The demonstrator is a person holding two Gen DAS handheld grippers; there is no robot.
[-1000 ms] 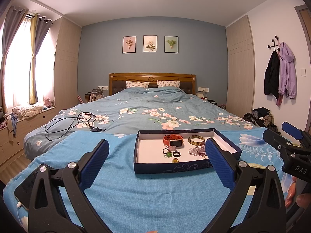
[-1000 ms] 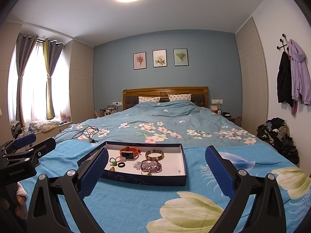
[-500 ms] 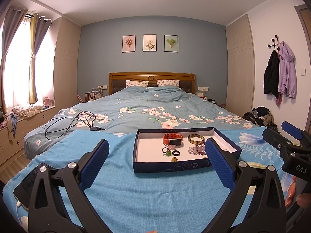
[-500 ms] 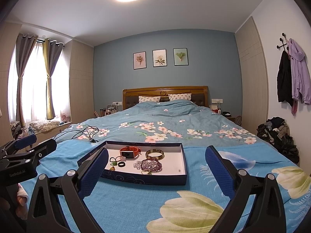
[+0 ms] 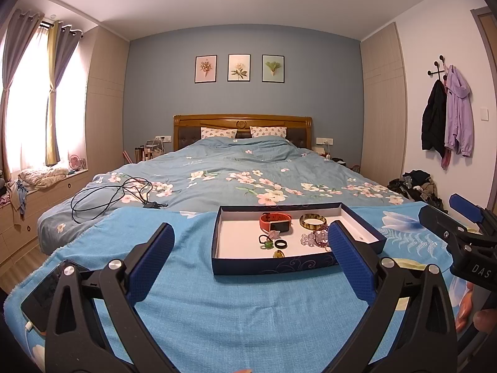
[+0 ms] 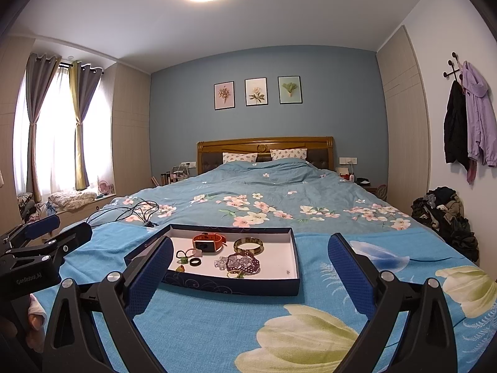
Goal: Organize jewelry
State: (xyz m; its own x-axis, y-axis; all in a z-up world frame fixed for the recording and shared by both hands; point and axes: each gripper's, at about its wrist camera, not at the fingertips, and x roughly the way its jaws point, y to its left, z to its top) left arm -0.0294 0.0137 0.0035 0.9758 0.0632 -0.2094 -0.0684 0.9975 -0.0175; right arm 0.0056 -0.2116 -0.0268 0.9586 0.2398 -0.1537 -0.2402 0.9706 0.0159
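Note:
A dark blue tray [image 5: 279, 266] with a white floor lies on the blue blanket; it also shows in the right wrist view [image 6: 230, 286]. In it lie an orange watch [image 5: 275, 221], a gold bangle [image 5: 313, 220], purple bead bracelets [image 6: 242, 262], a black ring [image 5: 280, 243], a green ring [image 5: 267, 243] and a small yellow piece [image 5: 278, 253]. My left gripper [image 5: 250, 253] is open and empty, just short of the tray. My right gripper [image 6: 250, 262] is open and empty, near the tray's front right.
A black cable [image 5: 111, 194] lies on the floral duvet at the left. A phone [image 5: 43, 295] lies on the blanket's left edge. Clothes are piled on the floor at the right [image 6: 444, 214]. The bed's headboard [image 5: 242, 124] is far behind.
Nothing has visibly moved apart from a very slight camera drift; both grippers stay open.

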